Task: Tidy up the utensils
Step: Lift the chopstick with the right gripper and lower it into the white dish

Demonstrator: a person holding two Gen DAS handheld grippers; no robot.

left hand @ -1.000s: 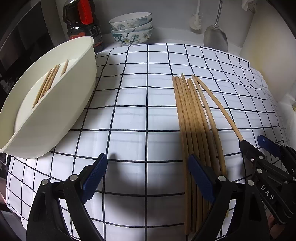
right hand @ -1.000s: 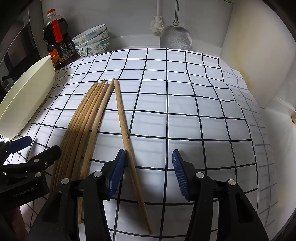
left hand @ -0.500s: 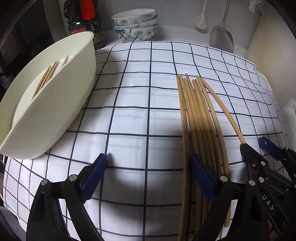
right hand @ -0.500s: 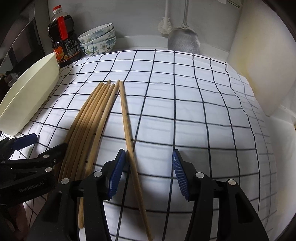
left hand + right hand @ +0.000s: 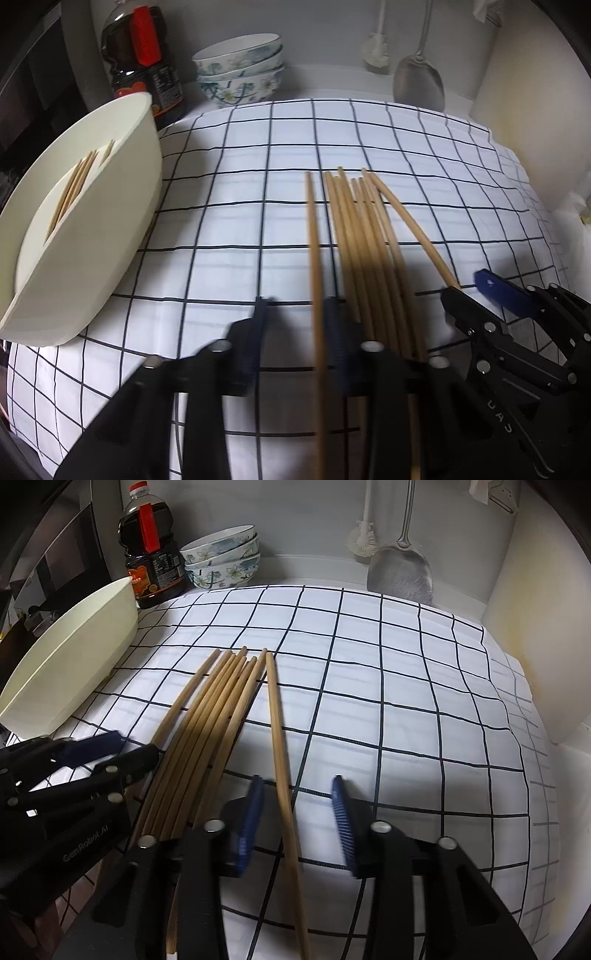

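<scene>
Left wrist | left gripper (image 5: 295, 325) blurred | chopsticks (image 5: 364, 236) cut off

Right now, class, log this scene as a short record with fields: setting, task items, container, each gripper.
surface: white cloth with black grid
task items: bundle of tan bamboo chopsticks lying on the cloth; single tan chopstick beside it
container: cream plastic holder, chopsticks inside
left gripper: blurred, jaws around one chopstick
right gripper: open, straddling the single chopstick
</scene>
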